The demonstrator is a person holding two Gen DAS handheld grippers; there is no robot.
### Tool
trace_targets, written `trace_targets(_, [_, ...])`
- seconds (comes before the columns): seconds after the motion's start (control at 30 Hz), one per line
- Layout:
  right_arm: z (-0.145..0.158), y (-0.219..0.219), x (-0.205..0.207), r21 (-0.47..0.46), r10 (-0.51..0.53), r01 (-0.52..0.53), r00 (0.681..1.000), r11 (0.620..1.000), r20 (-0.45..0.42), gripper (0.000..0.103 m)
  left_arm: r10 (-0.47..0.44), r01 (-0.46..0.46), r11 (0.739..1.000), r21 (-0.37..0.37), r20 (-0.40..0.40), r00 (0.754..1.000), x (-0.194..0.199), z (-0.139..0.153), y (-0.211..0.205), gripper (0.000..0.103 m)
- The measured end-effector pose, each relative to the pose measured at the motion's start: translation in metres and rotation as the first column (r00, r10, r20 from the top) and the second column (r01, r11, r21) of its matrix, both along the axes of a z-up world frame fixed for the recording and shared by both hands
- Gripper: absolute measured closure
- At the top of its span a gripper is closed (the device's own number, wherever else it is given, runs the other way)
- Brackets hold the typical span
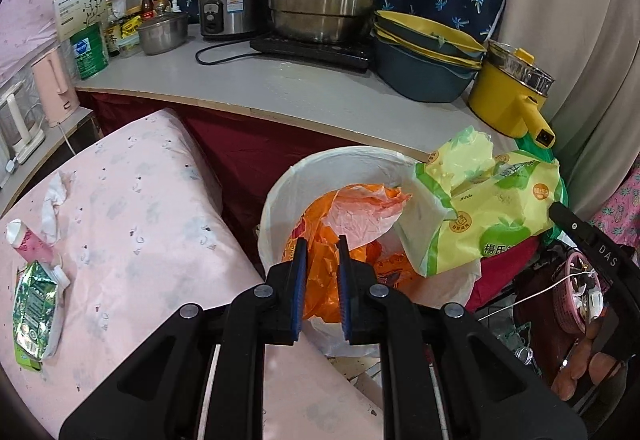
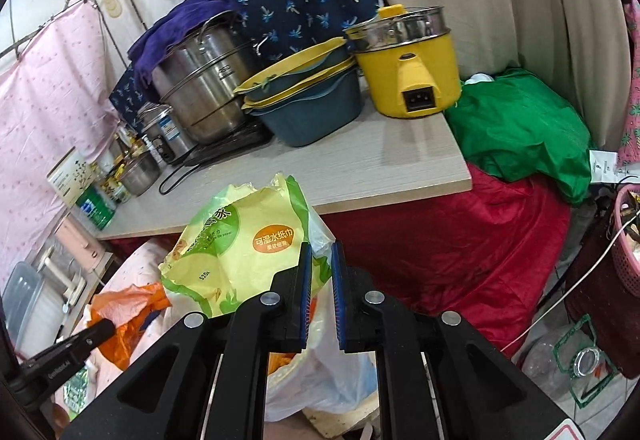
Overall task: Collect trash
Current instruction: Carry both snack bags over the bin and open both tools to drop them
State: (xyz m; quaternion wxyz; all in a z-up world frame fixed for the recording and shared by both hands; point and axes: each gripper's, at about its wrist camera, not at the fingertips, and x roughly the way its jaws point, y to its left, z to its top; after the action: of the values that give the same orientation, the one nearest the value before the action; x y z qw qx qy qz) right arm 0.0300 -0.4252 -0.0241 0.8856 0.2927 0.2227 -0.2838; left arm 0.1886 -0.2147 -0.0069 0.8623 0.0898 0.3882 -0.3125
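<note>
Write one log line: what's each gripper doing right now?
left gripper: open, empty, over bin | right gripper: shut on yellow-green wrapper, at bin rim | left on bed: green packet, tube, tissue

Both the left claw [image 1: 322,260] and right claw [image 2: 318,264] are matte black with blue finger pads and silver round bolts.

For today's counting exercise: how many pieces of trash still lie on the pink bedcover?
3: a crumpled white tissue near the far left edge, a pink-and-white tube just below it, and a green foil packet nearest the camera. More may lie beyond the left gripper.
</note>
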Motion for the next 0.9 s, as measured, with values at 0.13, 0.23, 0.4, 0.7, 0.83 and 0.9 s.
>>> trace_targets(0.13, [-0.002, -0.007, -0.003, 0.005, -0.017, 0.017, 1.000, 1.000, 0.010, 0.093, -0.015, 0.016, 1.000, 0.012, -0.022, 1.000, 0.001, -0.014, -0.012, 0.087])
trace_targets(0.23, [-0.003, -0.010, -0.003, 0.007, -0.030, 0.030, 0.999, 1.000, 0.018, 0.093, -0.010, 0.010, 1.000, 0.023, -0.007, 1.000, 0.001, -0.020, -0.013, 0.081])
trace_targets(0.4, [0.000, -0.006, 0.004, -0.002, -0.018, 0.018, 1.000, 1.000, 0.026, 0.093, 0.000, 0.000, 0.999, 0.042, 0.000, 1.000, 0.004, -0.025, -0.009, 0.065])
trace_targets(0.7, [-0.009, 0.025, 0.044, 0.001, 0.097, -0.097, 0.995, 0.995, -0.025, 0.089, 0.050, -0.050, 0.998, 0.023, 0.003, 0.999, 0.010, -0.021, 0.016, 0.058])
trace_targets(0.83, [-0.012, 0.036, 0.056, 0.008, 0.120, -0.119, 0.992, 0.993, -0.032, 0.088, 0.075, -0.075, 0.997, 0.019, 0.013, 0.997, 0.013, -0.019, 0.028, 0.053])
trace_targets(0.9, [-0.011, 0.042, 0.058, 0.004, 0.127, -0.127, 0.991, 0.992, -0.032, 0.087, 0.089, -0.089, 0.996, 0.017, 0.013, 0.996, 0.015, -0.019, 0.034, 0.051])
